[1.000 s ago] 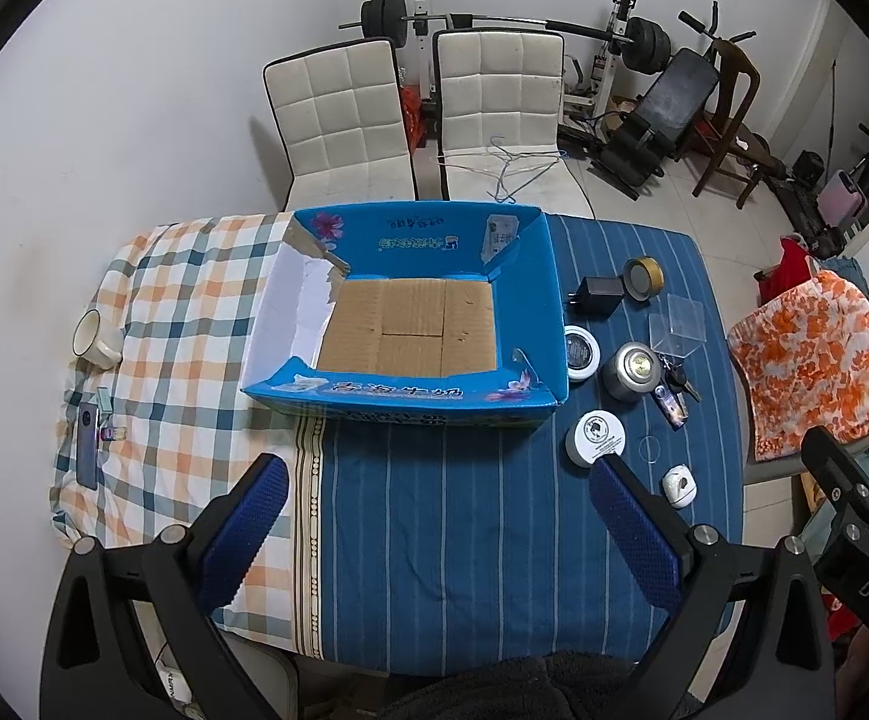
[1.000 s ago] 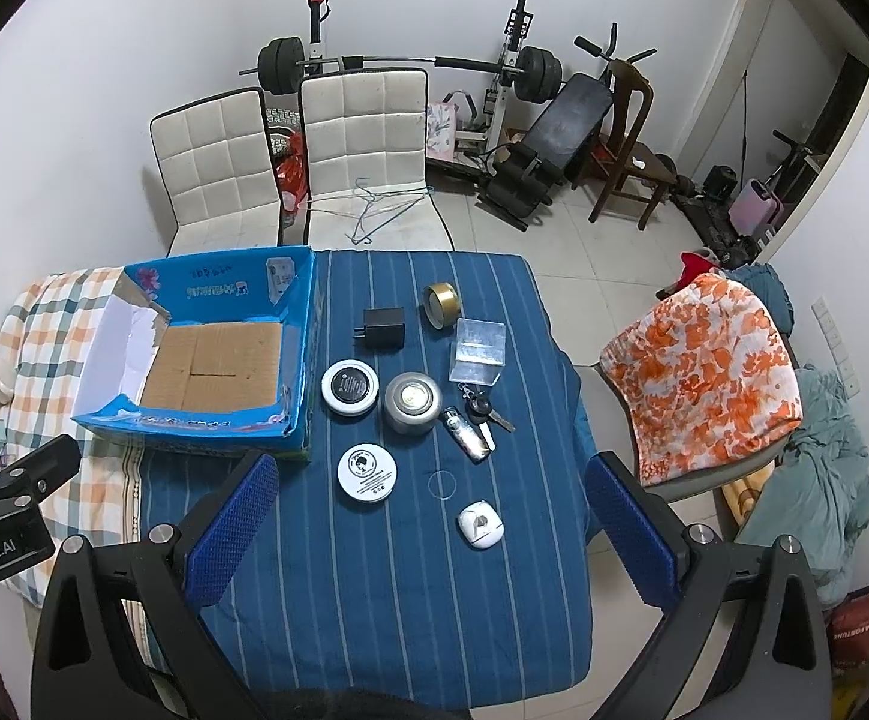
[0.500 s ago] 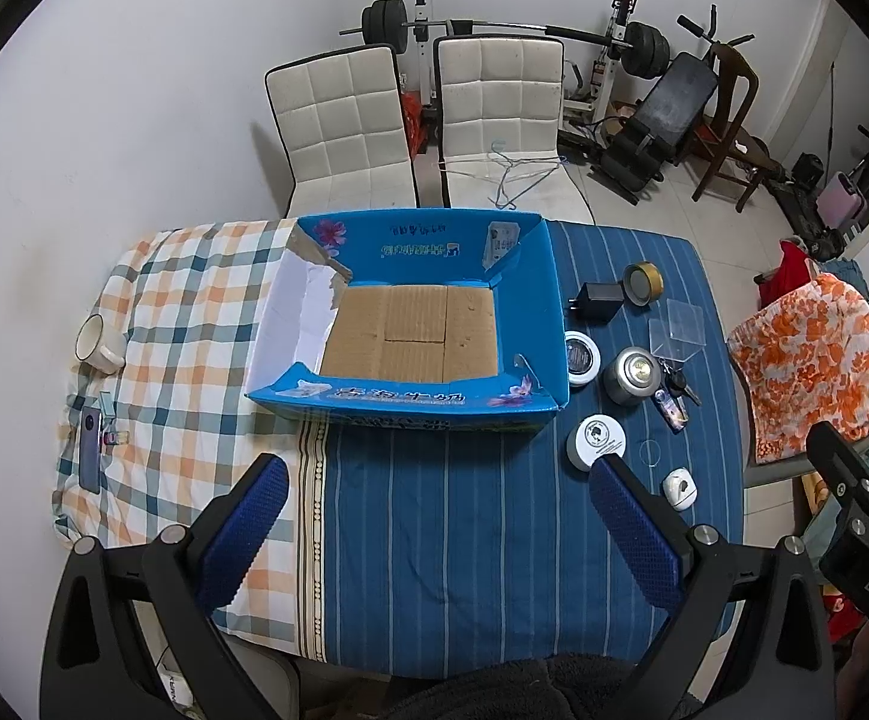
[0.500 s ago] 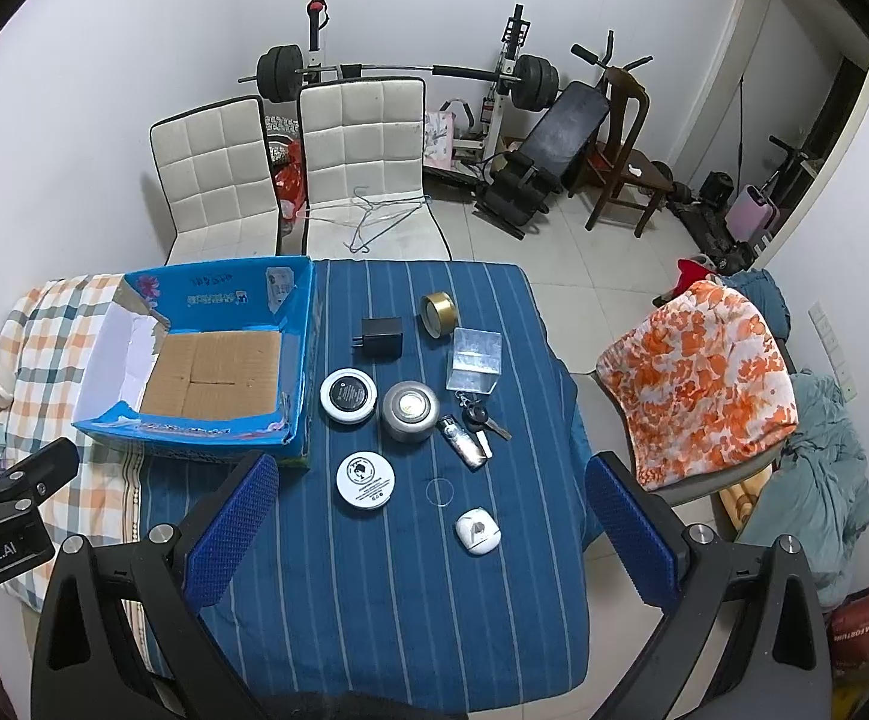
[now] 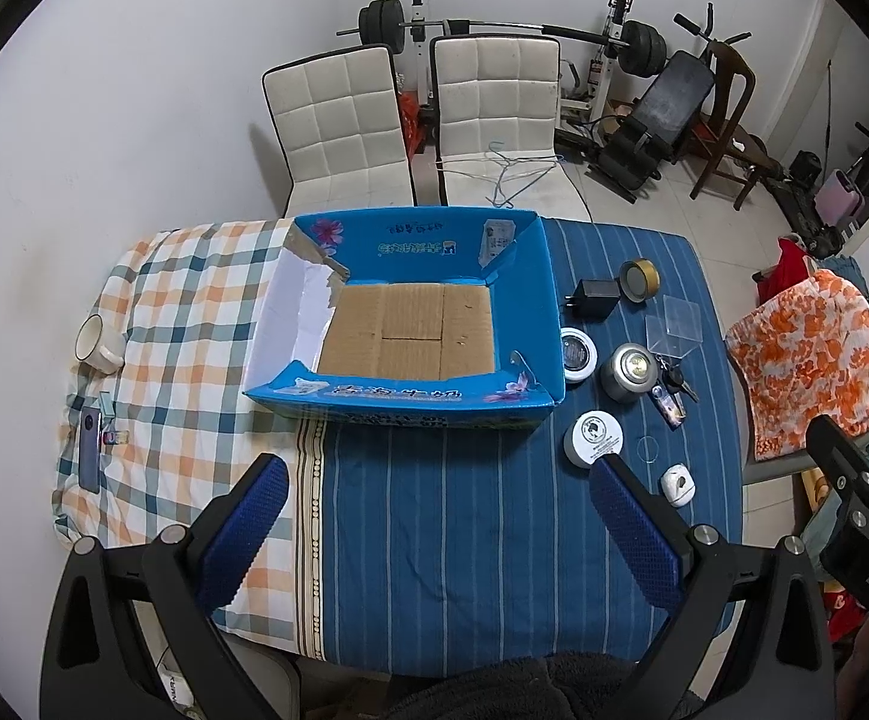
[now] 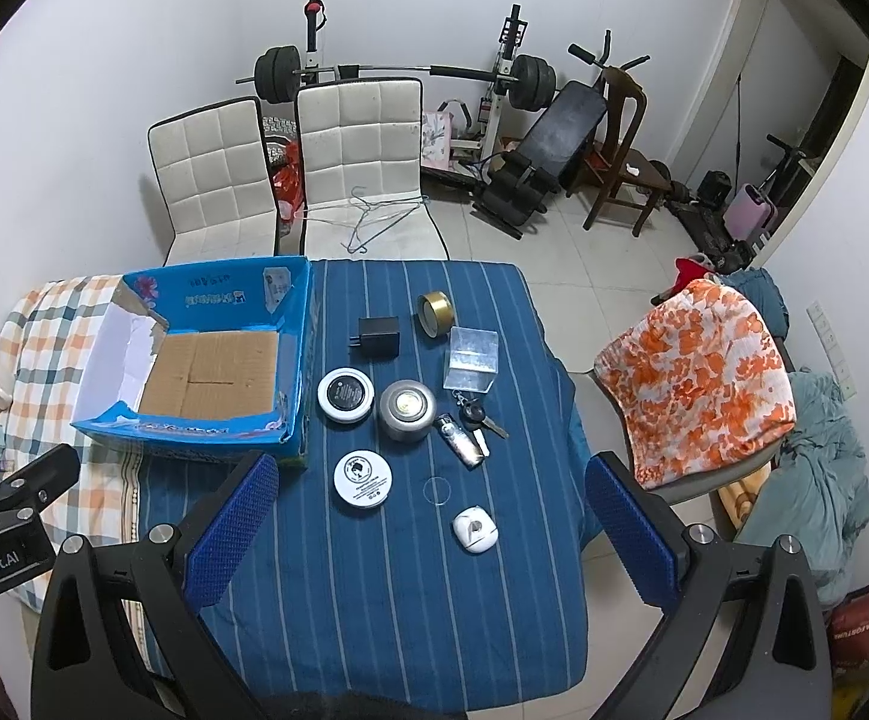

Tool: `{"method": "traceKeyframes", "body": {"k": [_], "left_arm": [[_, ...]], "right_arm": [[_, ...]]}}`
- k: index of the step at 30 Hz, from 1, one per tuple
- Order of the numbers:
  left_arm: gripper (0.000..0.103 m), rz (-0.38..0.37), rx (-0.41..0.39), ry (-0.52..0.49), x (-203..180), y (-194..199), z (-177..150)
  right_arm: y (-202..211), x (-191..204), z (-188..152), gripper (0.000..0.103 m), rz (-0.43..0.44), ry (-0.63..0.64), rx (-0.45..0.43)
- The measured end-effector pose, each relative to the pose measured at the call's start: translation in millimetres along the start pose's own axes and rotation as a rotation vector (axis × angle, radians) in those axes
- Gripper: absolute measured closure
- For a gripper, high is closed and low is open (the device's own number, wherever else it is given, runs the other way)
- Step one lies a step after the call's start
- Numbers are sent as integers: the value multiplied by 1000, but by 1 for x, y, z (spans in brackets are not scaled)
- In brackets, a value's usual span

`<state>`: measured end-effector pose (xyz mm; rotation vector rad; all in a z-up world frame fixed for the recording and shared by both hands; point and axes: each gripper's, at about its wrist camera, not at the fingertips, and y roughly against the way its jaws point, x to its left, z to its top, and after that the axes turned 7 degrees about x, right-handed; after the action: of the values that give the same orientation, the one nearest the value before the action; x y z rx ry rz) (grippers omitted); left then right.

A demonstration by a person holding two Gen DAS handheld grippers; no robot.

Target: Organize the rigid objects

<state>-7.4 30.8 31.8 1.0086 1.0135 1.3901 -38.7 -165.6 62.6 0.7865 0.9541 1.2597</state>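
The table carries a blue striped cloth on its right part and a checked cloth on its left. The blue cardboard box sits across both cloths, open on top, with only bare cardboard showing inside. Just right of the box lie the small things: a black adapter, a gold tape roll, a clear plastic case, a silver tin, two round white tins, keys and a small white device. Both grippers – the left gripper and the right gripper – hang above the near edge, jaws spread wide, holding nothing.
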Motion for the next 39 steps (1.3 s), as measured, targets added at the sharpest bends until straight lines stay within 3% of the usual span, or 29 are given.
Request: {"method": "traceKeyframes", "body": {"k": [18,24,31,36,39], "left_arm": [[0,1,-3,-1,-3,1,-3],[0,-13,7,-27,-32,-10,4],[0,-48,27,-75,-77,-65,64],[0,-59,93,-119,-121,-132,119],[0,-72,161,-143,-145,-173,146]], "right_arm": [[1,-1,-1,0,8,-6,5],[-14,-16,9,0,32,-33,49],[-97,-68,55,0,-14,-136,125],[-193,-101,95,0,-53,-173,203],[-259,-112,120,0,-28,-186,269]]}}
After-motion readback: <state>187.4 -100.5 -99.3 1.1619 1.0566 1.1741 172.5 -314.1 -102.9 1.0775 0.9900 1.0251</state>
